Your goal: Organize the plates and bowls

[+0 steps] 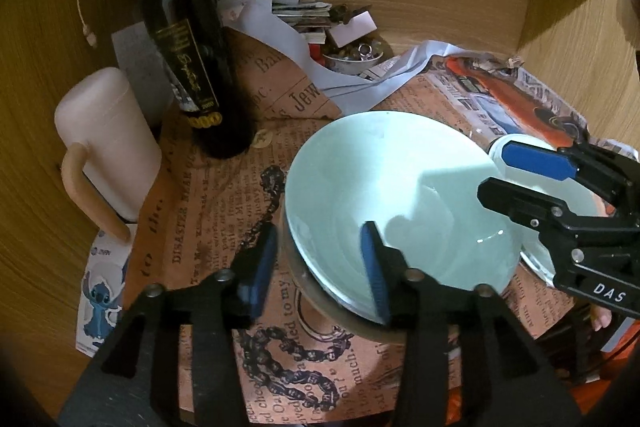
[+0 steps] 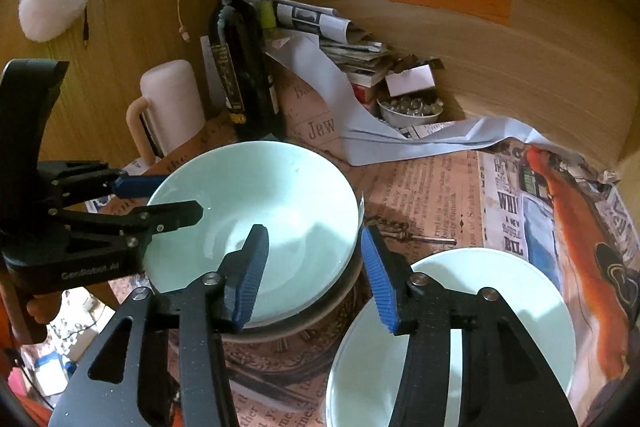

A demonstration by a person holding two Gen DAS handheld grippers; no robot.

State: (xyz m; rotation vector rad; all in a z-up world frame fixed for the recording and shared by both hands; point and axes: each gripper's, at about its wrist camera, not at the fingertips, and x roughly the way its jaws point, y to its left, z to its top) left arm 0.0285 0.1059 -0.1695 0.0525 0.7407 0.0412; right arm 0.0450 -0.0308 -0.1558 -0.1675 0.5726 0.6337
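Observation:
A pale green bowl (image 1: 400,167) (image 2: 256,187) sits nested on a darker grey-brown dish (image 1: 344,319) (image 2: 280,335) on newspaper. My left gripper (image 1: 319,231) (image 2: 176,197) straddles the bowl's near-left rim, one blue pad inside and one outside, with gaps on both sides. My right gripper (image 2: 313,229) (image 1: 496,169) straddles the opposite rim the same way, its pads clear of the rim. Both are open. A second pale bowl (image 2: 500,275) (image 1: 538,257) rests on the paper just right of the stack, under my right gripper.
A dark wine bottle (image 1: 184,47) (image 2: 236,67) and a pink mug (image 1: 108,143) (image 2: 172,99) stand behind and left of the stack. A small bowl of metal bits (image 2: 410,111) and stacked papers fill the back corner. Wooden walls close in on the left, back and right.

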